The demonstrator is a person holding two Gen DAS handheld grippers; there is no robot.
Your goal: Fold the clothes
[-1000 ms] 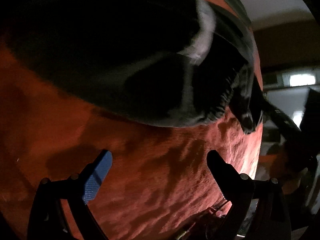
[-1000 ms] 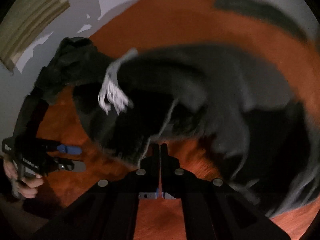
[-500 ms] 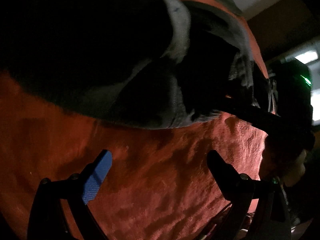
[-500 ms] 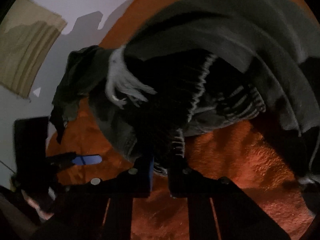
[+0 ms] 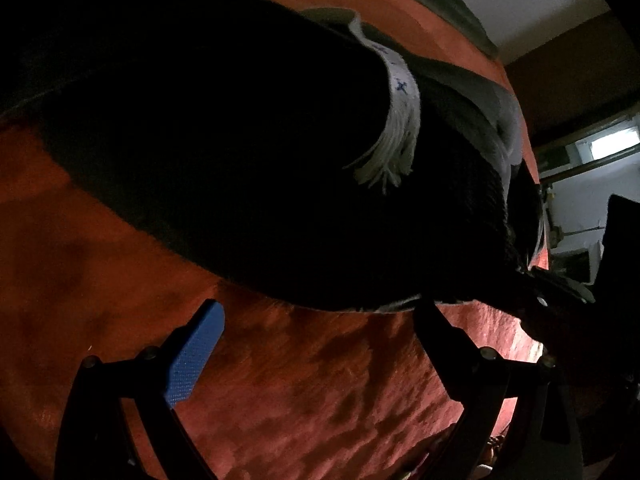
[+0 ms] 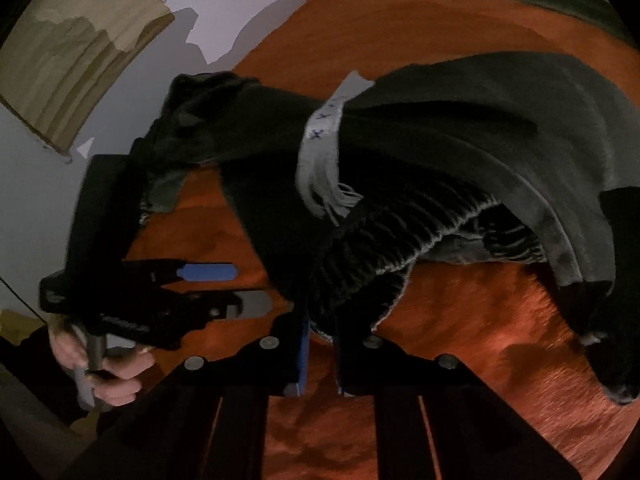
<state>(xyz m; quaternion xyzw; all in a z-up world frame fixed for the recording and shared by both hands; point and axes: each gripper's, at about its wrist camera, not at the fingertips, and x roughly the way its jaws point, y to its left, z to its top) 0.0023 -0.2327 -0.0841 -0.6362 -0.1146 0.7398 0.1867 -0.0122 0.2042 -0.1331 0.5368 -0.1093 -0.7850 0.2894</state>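
Black garment mostly lost in shadow; right tool clamped on its hem; left tool agape

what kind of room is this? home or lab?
Probably a home, likely a bedroom: a dark garment lies on an orange fuzzy blanket, perhaps covering a bed, beside a plain wall. A small lit window shows beyond. Not certain.

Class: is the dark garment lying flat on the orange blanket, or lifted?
Lifted. The right claw pinches its ribbed hem, and the dark garment hangs above the orange blanket.
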